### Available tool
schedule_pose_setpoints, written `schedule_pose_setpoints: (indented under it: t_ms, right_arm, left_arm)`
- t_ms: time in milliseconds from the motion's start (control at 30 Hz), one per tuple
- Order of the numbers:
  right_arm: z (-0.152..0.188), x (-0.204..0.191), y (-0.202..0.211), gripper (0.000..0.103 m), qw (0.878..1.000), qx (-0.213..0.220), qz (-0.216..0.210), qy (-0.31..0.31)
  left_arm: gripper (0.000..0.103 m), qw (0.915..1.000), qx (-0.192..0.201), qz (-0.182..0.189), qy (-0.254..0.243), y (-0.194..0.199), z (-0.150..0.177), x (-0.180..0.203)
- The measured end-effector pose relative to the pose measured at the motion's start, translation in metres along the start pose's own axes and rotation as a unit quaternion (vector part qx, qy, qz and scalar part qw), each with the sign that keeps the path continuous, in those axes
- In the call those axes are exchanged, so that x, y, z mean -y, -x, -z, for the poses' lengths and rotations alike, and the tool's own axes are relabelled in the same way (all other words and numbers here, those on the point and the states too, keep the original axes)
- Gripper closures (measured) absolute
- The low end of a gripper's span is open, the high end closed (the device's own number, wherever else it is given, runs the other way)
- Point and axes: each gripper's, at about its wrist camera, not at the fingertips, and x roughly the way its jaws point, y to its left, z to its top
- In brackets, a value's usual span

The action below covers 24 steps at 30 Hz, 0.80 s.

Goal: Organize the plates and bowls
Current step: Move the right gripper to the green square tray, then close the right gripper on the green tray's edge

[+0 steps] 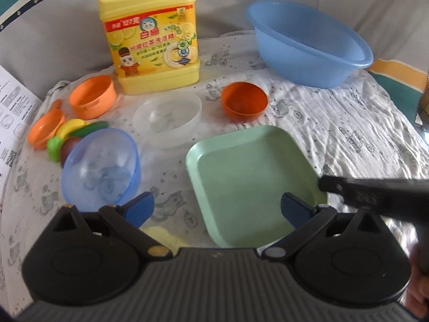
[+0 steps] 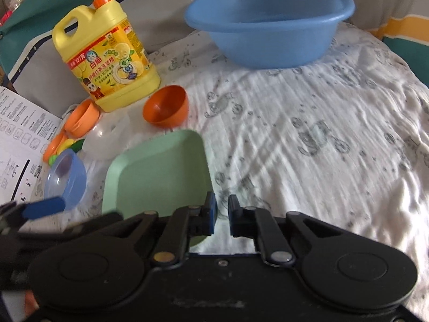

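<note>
A green square plate lies on the white cloth in front of me; it also shows in the right wrist view. My left gripper is open, its right finger over the plate's near corner. My right gripper has its jaws nearly closed with a narrow gap at the plate's right edge; I cannot tell whether it grips the rim. Around the plate stand a clear blue bowl, a clear white bowl, a dark orange bowl, and a light orange bowl.
A yellow detergent jug stands at the back. A large blue basin sits back right, also in the right wrist view. Toy fruit and a small orange pan lie at left. A printed sheet lies far left.
</note>
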Motion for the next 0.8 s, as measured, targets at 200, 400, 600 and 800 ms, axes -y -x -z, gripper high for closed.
schedule_pose_setpoints:
  t_ms: [200, 400, 600, 800]
  right_arm:
    - [0.005, 0.022, 0.012, 0.093, 1.000, -0.005, 0.001, -0.017]
    - [-0.002, 0.024, 0.009, 0.086, 1.000, -0.008, -0.009, -0.021]
    - [-0.004, 0.019, -0.002, 0.078, 1.000, 0.010, -0.004, -0.017]
    - [0.002, 0.009, -0.005, 0.064, 1.000, 0.023, -0.009, 0.015]
  left_arm:
    - [0.007, 0.9999, -0.009, 0.010, 0.002, -0.022, -0.004, 0.005]
    - [0.024, 0.9995, -0.023, 0.020, -0.011, -0.041, -0.005, 0.014]
    - [0.030, 0.9991, -0.034, 0.020, -0.011, -0.052, -0.004, 0.011]
    - [0.041, 0.9989, -0.031, 0.033, -0.012, -0.055, -0.003, 0.012]
